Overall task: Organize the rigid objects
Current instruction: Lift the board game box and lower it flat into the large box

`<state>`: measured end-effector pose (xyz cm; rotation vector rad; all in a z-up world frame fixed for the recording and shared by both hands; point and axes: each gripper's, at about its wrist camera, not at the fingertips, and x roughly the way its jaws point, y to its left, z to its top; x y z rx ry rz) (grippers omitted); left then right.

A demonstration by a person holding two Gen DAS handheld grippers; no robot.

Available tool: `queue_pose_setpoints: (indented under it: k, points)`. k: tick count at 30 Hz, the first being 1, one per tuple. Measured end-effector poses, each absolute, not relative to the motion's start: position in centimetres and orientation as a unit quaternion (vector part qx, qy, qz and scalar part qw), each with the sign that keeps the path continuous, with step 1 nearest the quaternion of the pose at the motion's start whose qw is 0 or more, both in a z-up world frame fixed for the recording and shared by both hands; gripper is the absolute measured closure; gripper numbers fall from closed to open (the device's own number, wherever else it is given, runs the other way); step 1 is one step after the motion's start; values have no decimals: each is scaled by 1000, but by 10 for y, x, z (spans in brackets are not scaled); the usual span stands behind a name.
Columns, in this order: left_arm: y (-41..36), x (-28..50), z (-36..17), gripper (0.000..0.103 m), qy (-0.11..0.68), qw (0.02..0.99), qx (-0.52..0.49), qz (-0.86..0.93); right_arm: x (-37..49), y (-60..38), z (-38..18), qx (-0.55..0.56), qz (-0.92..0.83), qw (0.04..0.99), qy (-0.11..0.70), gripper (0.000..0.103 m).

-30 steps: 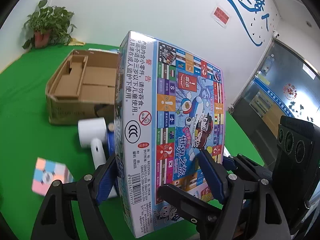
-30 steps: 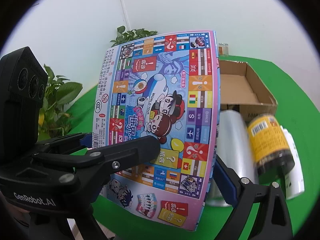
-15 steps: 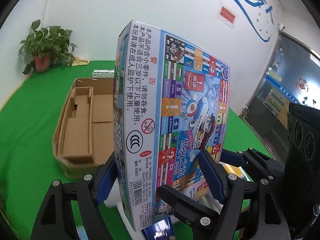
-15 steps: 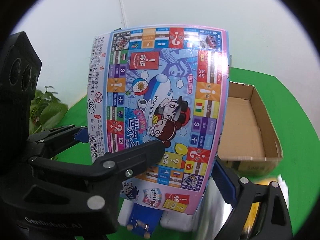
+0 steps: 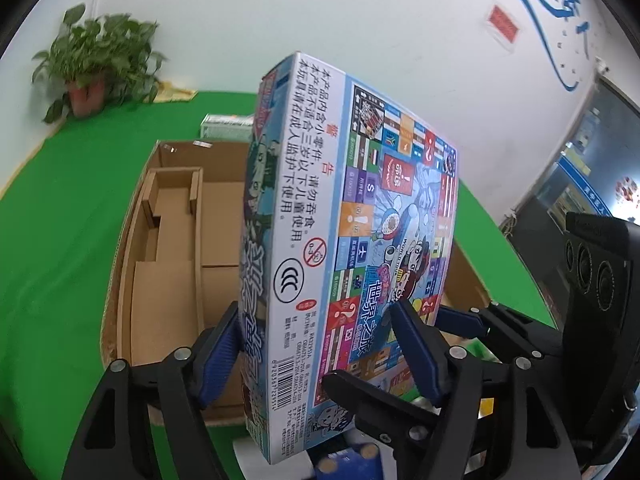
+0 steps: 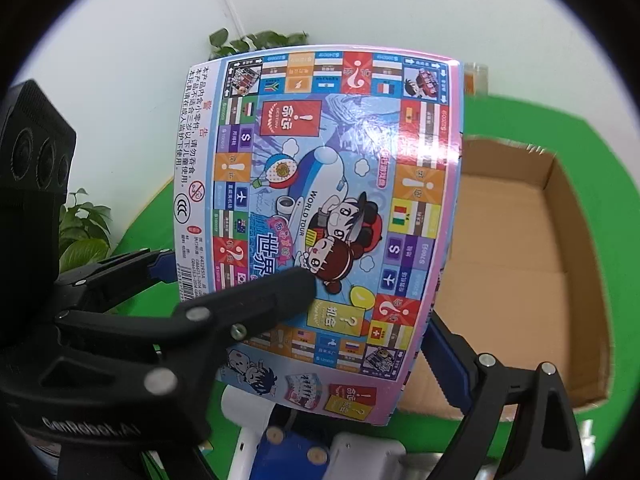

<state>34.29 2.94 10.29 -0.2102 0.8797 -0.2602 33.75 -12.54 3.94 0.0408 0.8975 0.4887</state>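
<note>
A colourful board game box point(image 5: 320, 248) is held upright in the air by both grippers; it also fills the right wrist view point(image 6: 320, 208). My left gripper point(image 5: 316, 344) is shut on its lower edge, blue pads on both faces. My right gripper point(image 6: 372, 320) is shut on the box too, one finger across its printed face. An open cardboard box point(image 5: 172, 240) with inner dividers lies on the green table just beyond and below the game box; it also shows in the right wrist view point(image 6: 520, 264).
A potted plant point(image 5: 96, 68) stands at the far left table edge by the white wall. A small green-white carton point(image 5: 226, 126) lies behind the cardboard box. A white and blue object point(image 6: 296, 440) lies below the game box.
Both grippers have carried the game box forward and up, from beside the table items to over the near end of the cardboard box. The roll and cube have dropped out of view.
</note>
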Motion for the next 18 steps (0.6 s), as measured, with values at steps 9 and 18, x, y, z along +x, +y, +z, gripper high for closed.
queue_pose_setpoints:
  k: [9,18]
  points:
    - [52,361,54,42,464,869,-138,-102,369,-130,8,40,235,842,485,19]
    - [70,367,33,66,478,868,-118,-68,381,-116,-22,37,212,814,540,38]
